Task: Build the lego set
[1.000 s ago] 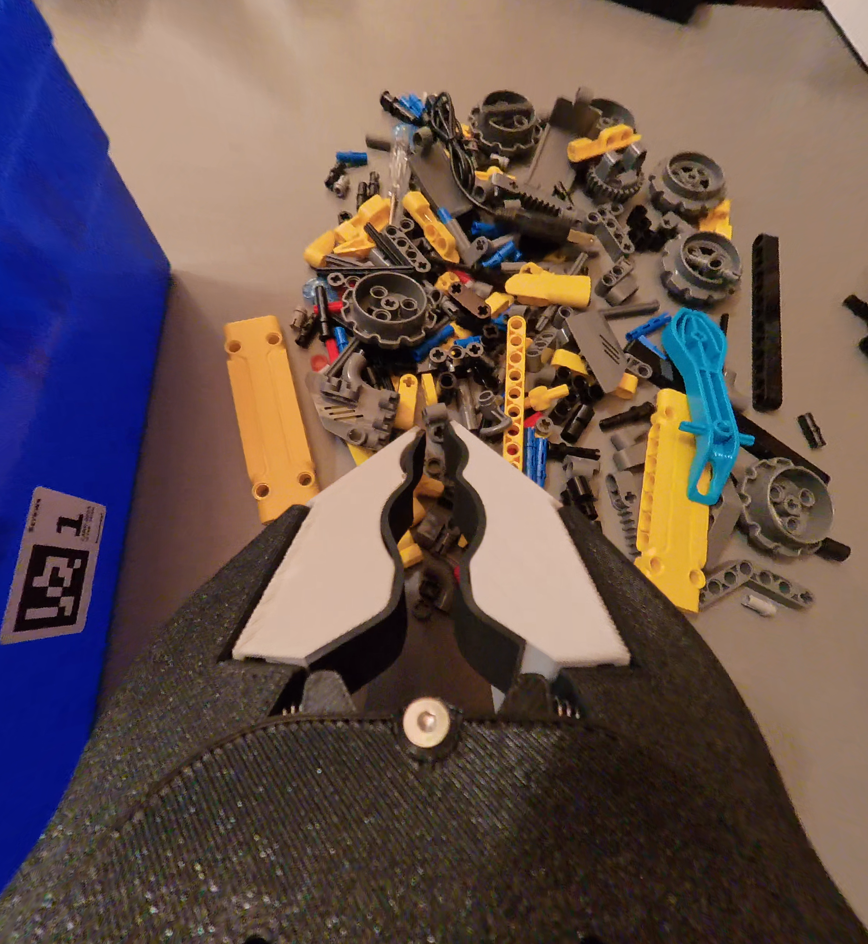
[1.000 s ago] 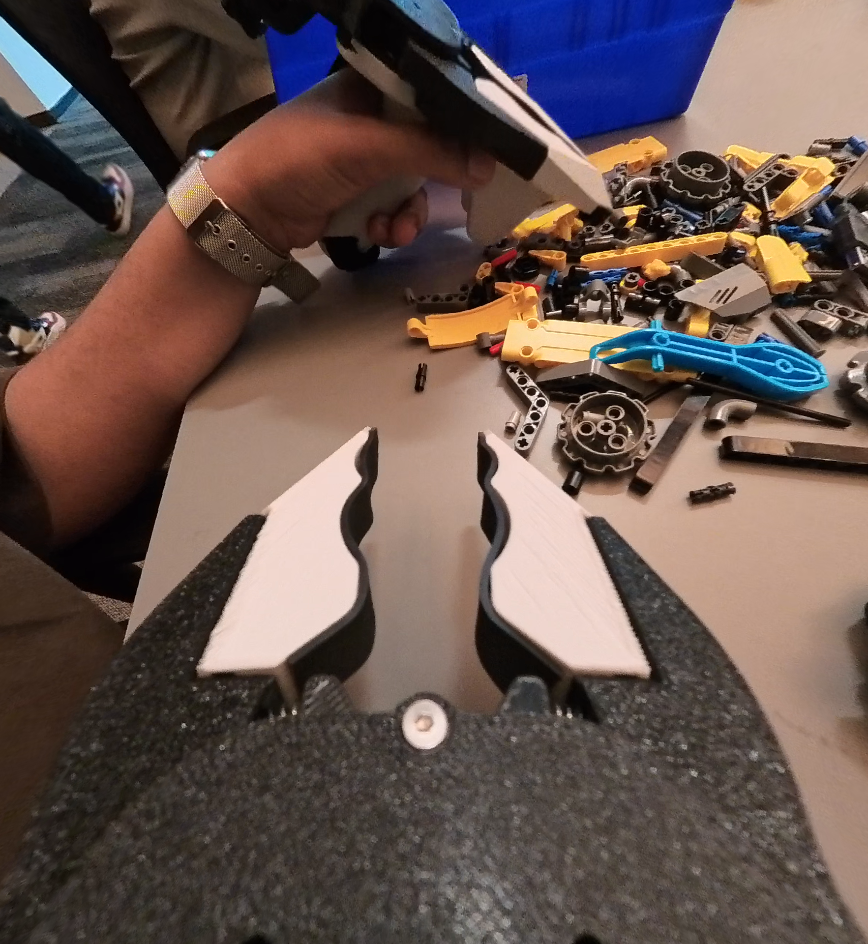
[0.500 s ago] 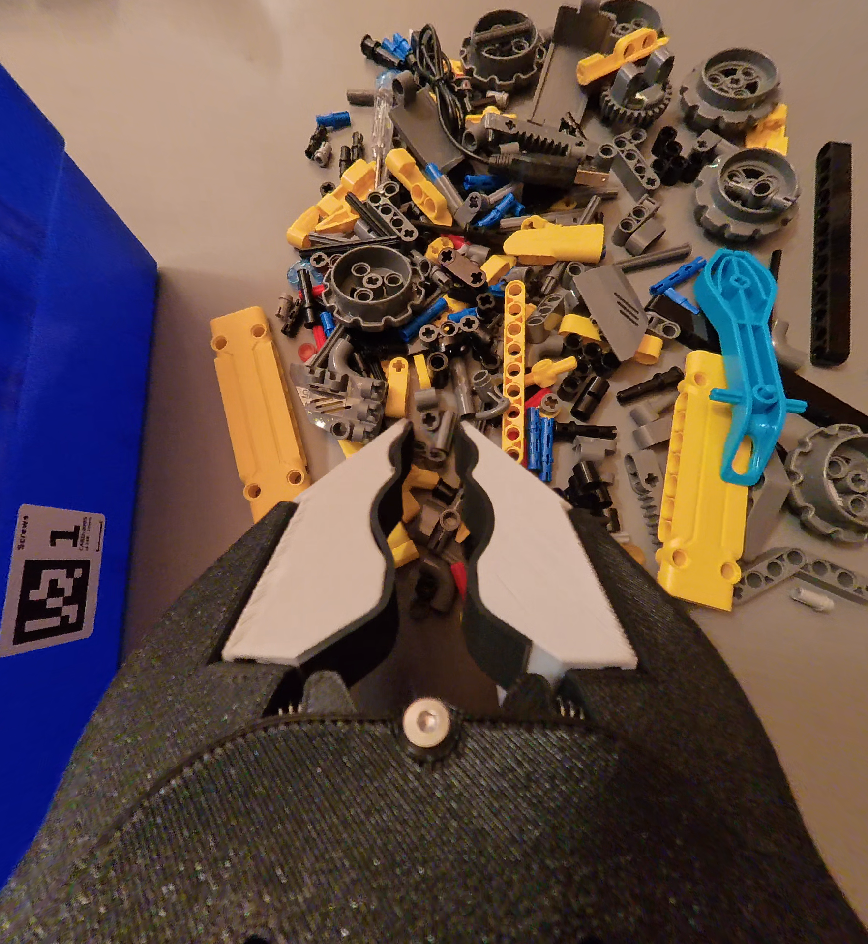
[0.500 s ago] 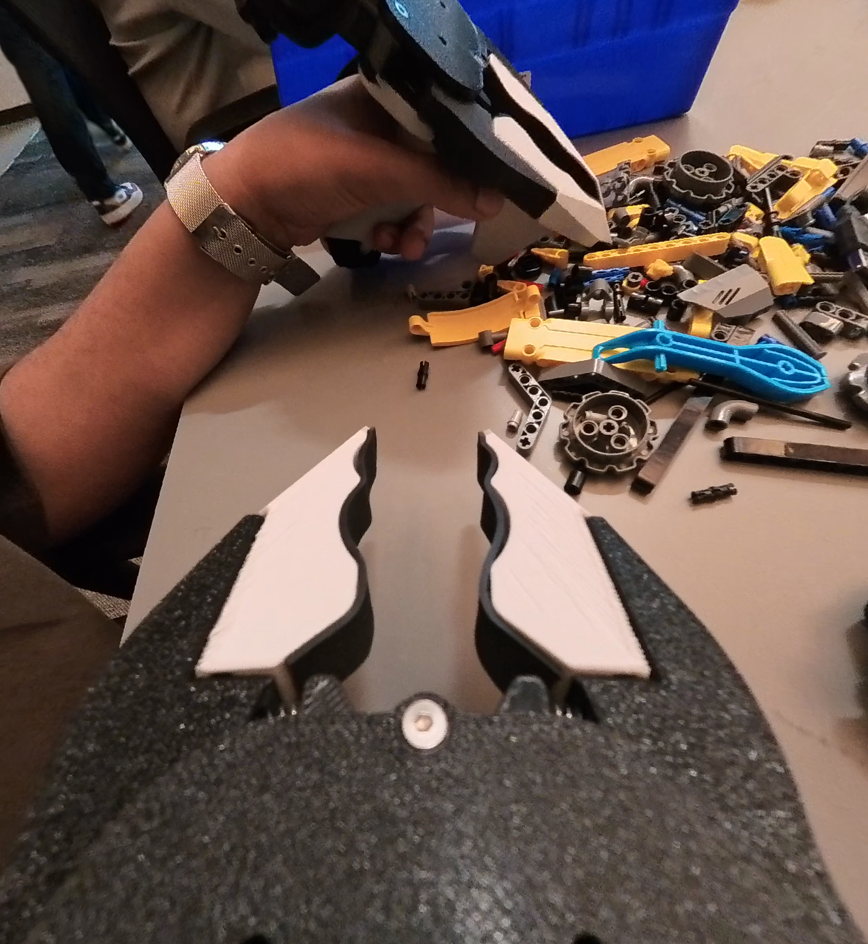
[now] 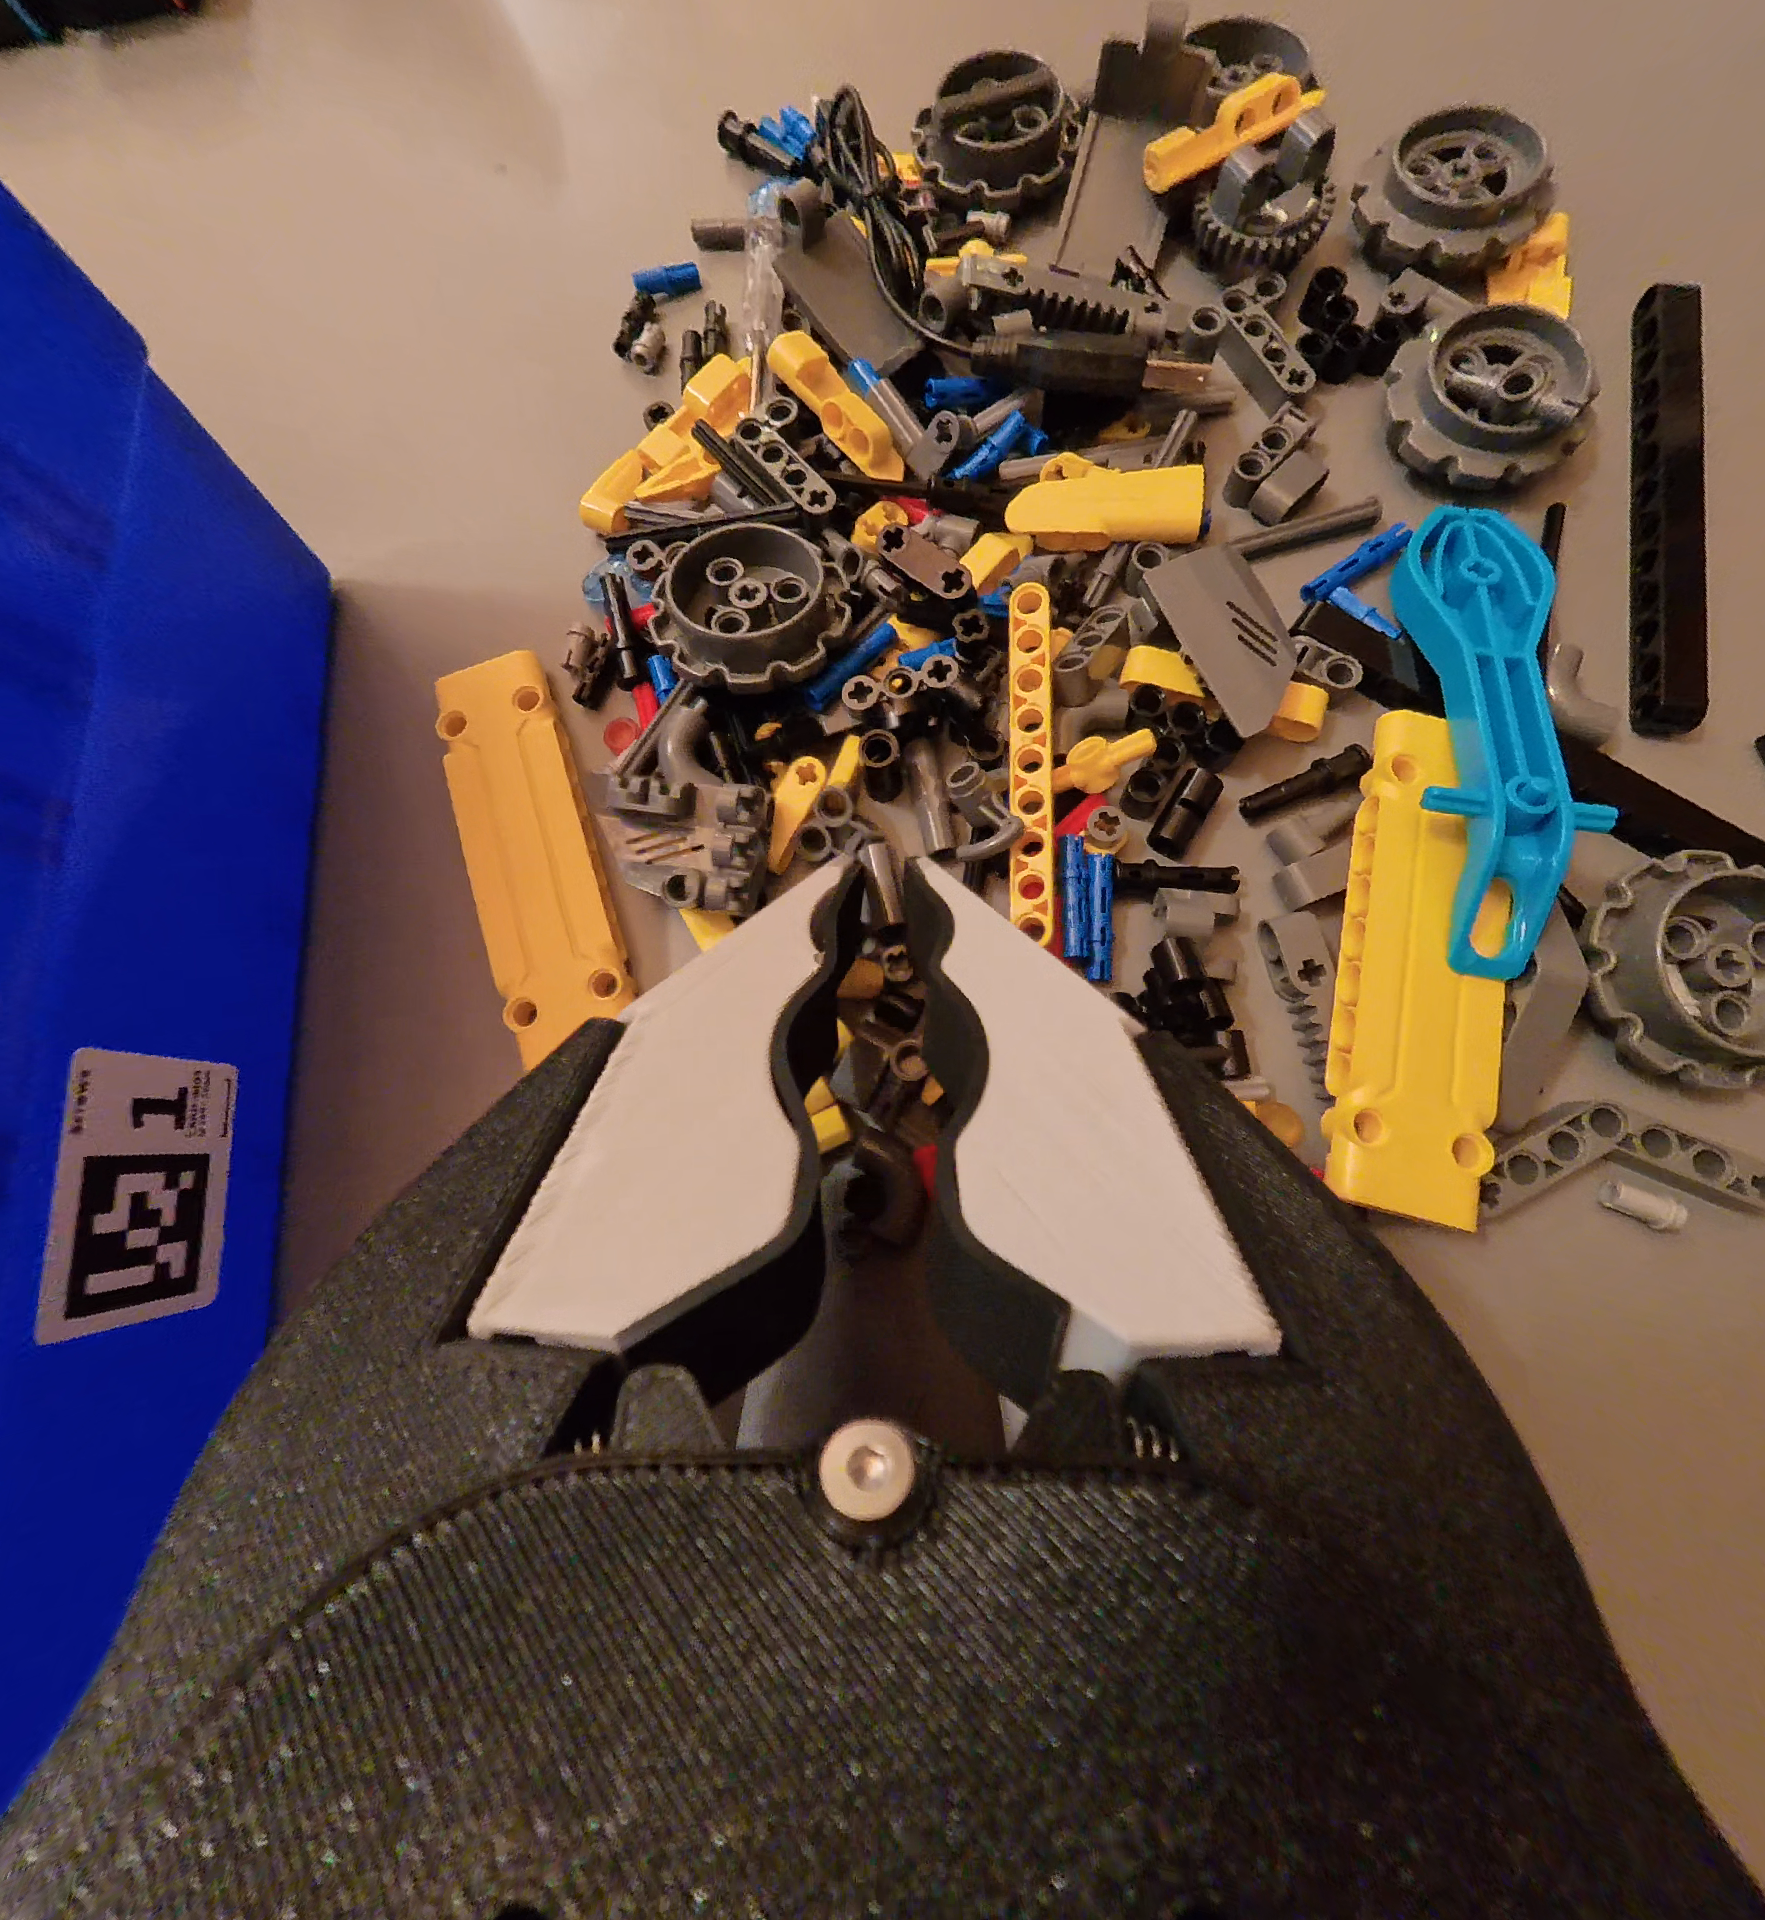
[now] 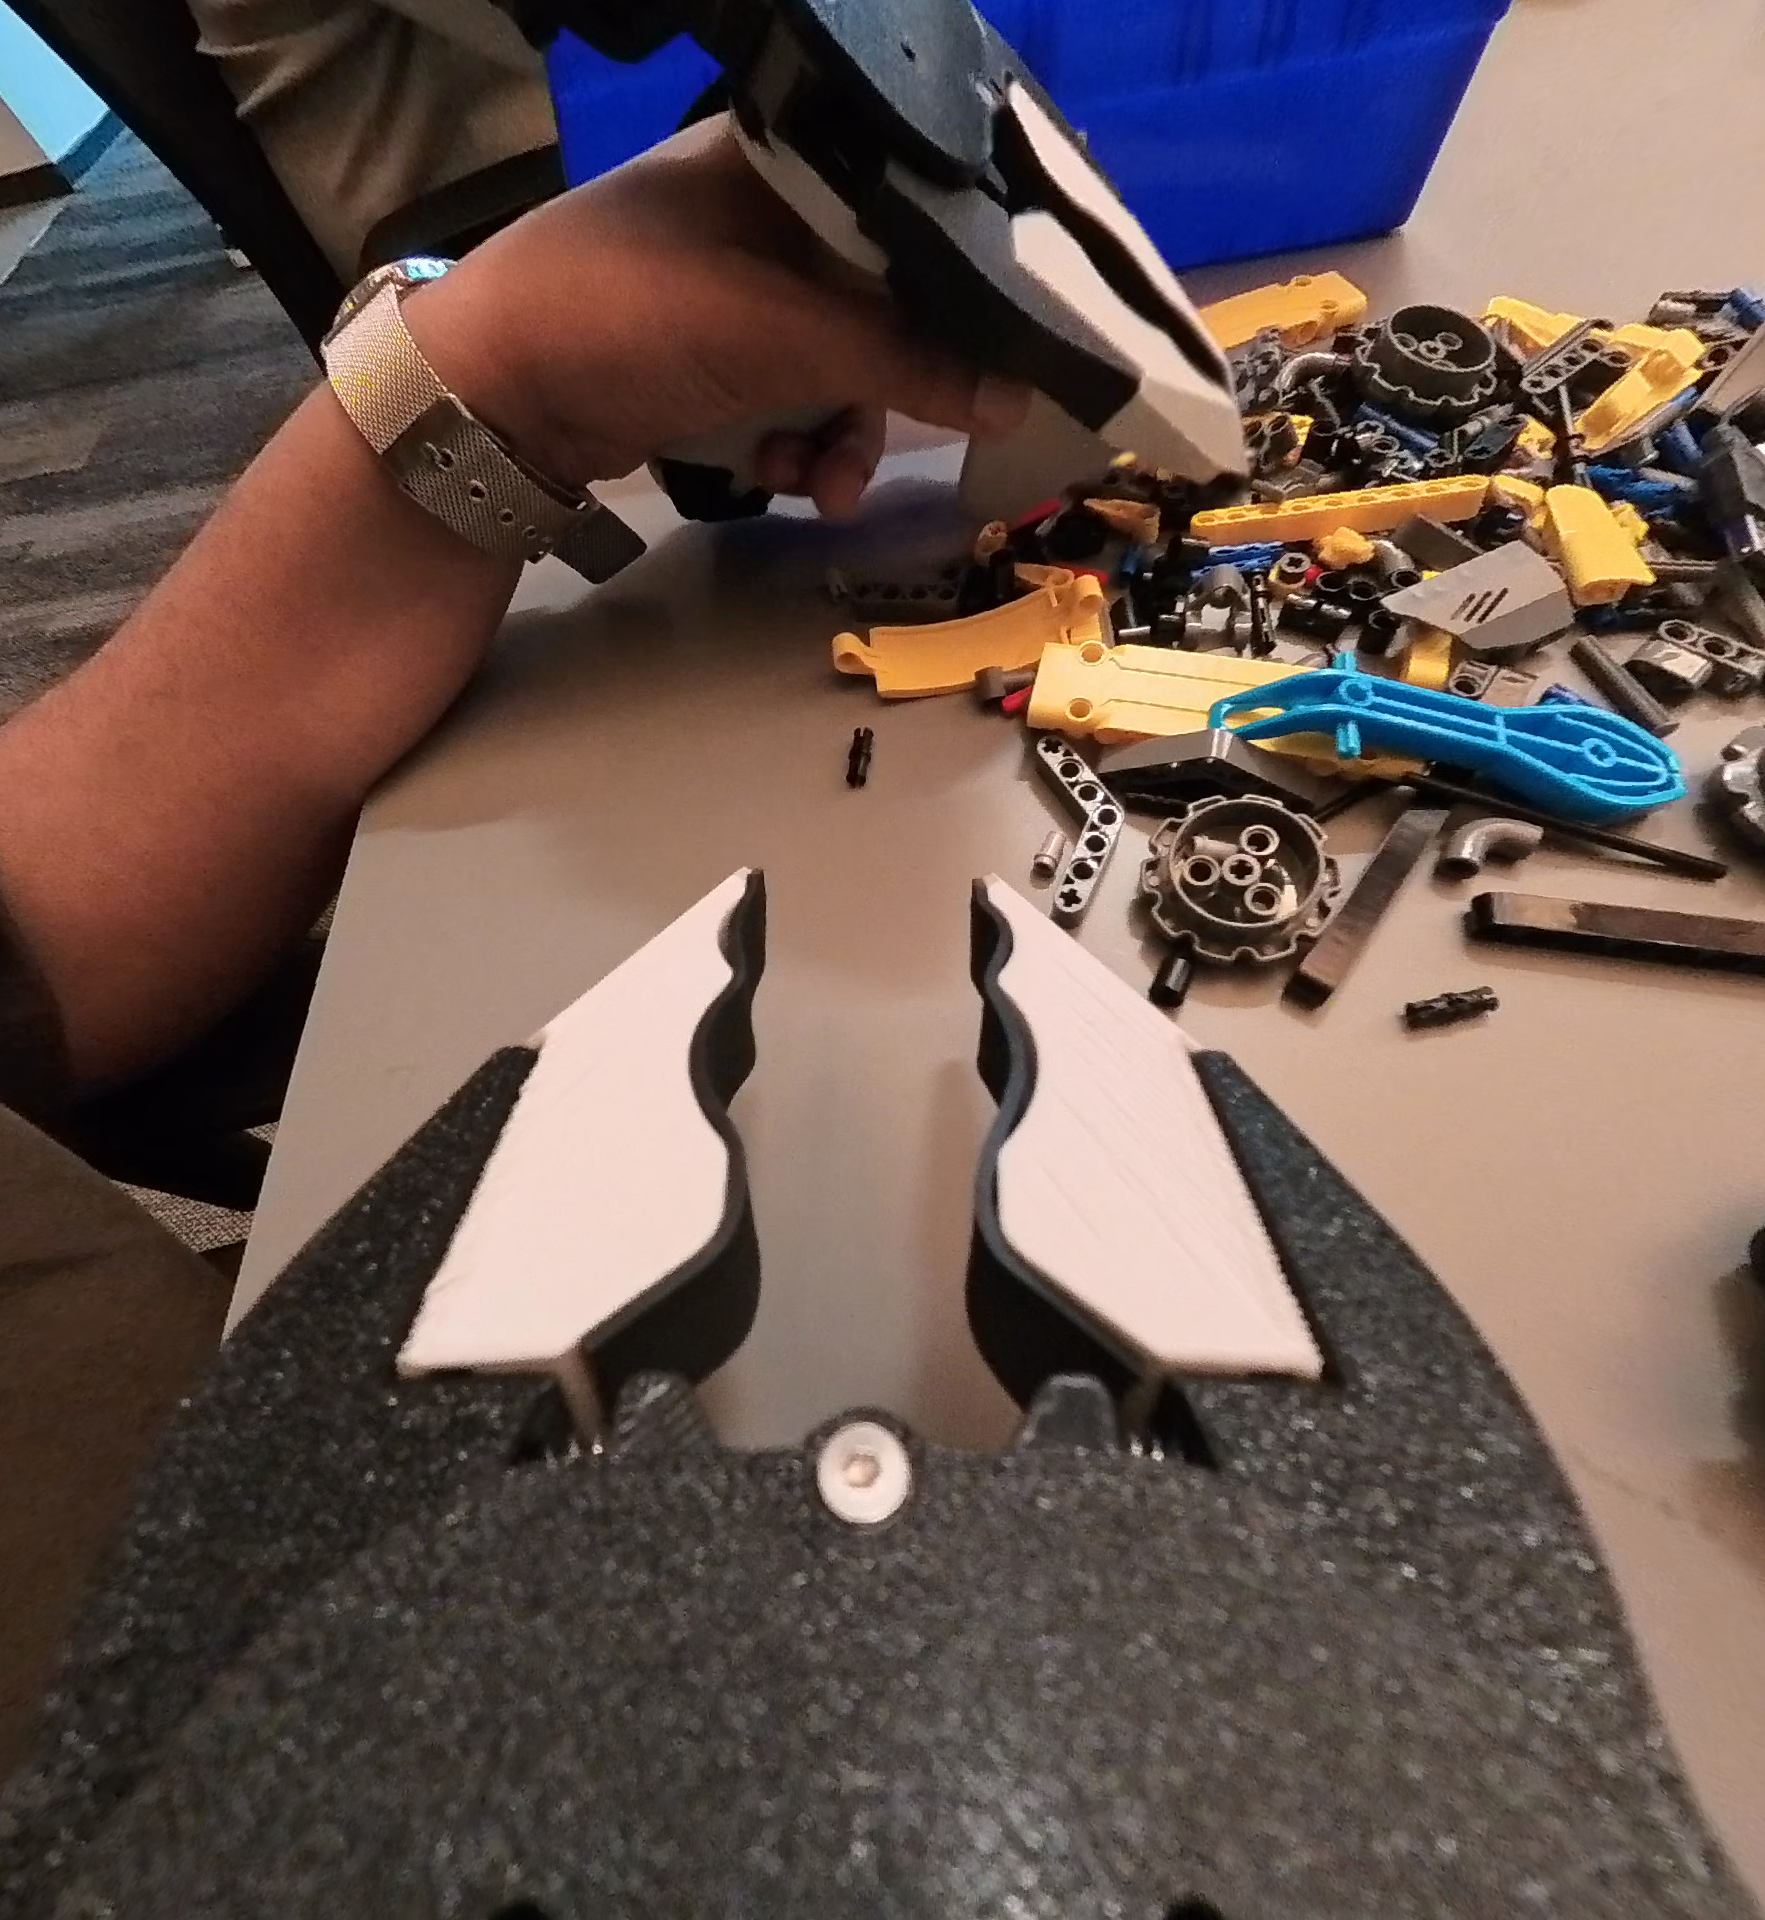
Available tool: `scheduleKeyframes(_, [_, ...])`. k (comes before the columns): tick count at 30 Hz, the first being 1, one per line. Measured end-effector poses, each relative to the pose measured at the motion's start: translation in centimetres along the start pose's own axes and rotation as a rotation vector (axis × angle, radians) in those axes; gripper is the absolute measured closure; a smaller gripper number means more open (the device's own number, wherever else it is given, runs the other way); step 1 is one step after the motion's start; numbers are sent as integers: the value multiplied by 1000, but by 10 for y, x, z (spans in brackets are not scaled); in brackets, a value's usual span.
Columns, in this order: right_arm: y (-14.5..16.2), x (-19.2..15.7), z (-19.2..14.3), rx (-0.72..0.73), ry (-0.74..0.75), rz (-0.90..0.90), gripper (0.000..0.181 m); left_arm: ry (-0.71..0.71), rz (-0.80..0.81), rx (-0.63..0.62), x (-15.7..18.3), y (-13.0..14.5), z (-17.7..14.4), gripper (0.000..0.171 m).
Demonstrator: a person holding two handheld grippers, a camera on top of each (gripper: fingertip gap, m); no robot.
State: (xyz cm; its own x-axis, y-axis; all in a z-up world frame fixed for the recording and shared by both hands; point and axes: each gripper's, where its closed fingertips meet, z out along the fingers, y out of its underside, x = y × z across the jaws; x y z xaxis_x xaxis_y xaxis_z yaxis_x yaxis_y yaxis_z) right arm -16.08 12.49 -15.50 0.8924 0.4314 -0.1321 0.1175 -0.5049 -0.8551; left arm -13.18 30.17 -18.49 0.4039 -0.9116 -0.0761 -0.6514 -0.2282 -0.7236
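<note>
Left tool (image 5: 880, 883): its fingers are standing nearly together at the tips, and they are appearing to pinch a small grey peg (image 5: 878, 873) at the near edge of the pile of building-toy parts (image 5: 1044, 623). Whether the peg is lifting clear of the pile cannot be told. In the right wrist view the tips are touching the pile's near edge, and a hand (image 6: 670, 343) wearing a mesh watch strap (image 6: 442, 436) is gripping the tool's handle.

Around it, a long yellow panel (image 5: 530, 842) is lying just beside the tips on the left, and a dark grey wheel (image 5: 748, 608) is sitting beyond them. A blue bin (image 5: 78, 727) bearing a sticker (image 5: 135, 1195) is standing on the far left.

Right tool (image 6: 867, 914): its fingers are standing apart with nothing between them, and it is hovering over bare surface (image 6: 649, 810). A small black pin (image 6: 860, 755) is lying alone just ahead, and a grey wheel (image 6: 1236, 894) and a bent grey beam (image 6: 1080, 831) are lying near its right finger.
</note>
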Motion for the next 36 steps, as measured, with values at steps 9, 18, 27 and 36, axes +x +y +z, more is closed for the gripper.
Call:
scheduleKeyframes(9, [0,1,0,0,-4,9,142,32,-31,76,4,-15,-9,167])
scheduleKeyframes(18, [-1,1,-1,4,-6,14,141,175,12,130,38,-28,-17,167])
scheduleKeyframes(27, [-61,45,-102,306,217,23,142,398,118,181,116,-50,-38,168])
scheduleKeyframes(36, [73,63,-284,419,612,363,137,812,416,148,304,-37,-72,168])
